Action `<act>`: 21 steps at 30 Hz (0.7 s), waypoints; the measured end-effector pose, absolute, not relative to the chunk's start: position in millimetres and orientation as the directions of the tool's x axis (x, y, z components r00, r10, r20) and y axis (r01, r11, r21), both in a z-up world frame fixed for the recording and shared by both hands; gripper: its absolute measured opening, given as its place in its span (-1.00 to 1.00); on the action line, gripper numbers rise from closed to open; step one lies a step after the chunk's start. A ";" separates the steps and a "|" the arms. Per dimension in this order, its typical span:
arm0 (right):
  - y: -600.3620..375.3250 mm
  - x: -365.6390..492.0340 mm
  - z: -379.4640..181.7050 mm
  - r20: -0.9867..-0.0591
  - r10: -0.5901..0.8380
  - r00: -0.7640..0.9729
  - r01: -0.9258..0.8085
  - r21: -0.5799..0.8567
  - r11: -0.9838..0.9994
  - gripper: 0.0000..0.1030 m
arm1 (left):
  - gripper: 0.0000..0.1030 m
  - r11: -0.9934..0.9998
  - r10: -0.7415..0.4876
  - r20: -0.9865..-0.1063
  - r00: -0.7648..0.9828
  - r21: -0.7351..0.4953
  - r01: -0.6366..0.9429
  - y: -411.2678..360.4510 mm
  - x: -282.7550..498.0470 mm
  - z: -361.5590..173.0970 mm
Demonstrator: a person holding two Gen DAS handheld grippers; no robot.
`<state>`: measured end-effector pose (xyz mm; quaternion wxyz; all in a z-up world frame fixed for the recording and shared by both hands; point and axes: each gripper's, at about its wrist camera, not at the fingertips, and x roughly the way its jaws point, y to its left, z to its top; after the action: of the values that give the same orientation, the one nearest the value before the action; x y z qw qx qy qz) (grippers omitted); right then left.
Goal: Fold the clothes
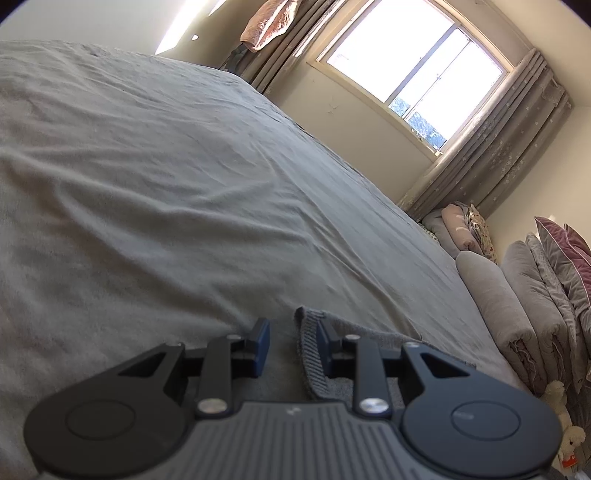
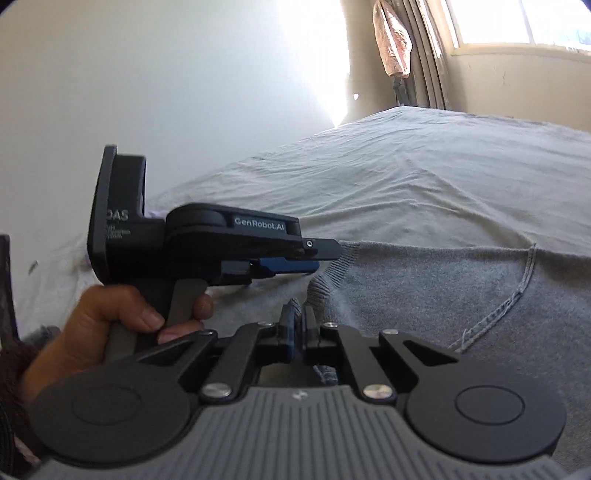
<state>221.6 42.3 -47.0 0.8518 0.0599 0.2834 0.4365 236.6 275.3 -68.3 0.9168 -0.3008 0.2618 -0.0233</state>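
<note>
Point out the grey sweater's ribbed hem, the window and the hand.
ribbed hem (image 1: 308,354), left wrist view, its knit edge.
window (image 1: 417,70), left wrist view, its bright pane.
hand (image 2: 110,317), right wrist view, its knuckles.

From my right-side camera I see the right tongs (image 2: 295,323) pressed together at the ribbed hem of a grey sweater (image 2: 461,295) that lies on the bed (image 2: 406,166); a bit of blue fabric shows between the fingers. Just ahead and to the left, a hand (image 2: 110,325) grips the handle of the left tongs (image 2: 317,258), whose tips touch the sweater's hem edge. A pale stitched seam runs across the knit. A window (image 2: 517,22) glares at upper right.
</note>
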 end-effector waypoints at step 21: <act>-16.3 228.4 -28.1 -0.522 0.398 0.755 -0.378 0.151 0.913 -0.37 | -0.45 0.977 -0.174 -0.487 0.856 -0.194 0.088 197.7 221.4 -45.8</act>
<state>228.4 -16.3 -28.1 0.9364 0.0182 0.2825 0.2073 221.4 197.7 -45.8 0.9598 -0.0825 0.2596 -0.0683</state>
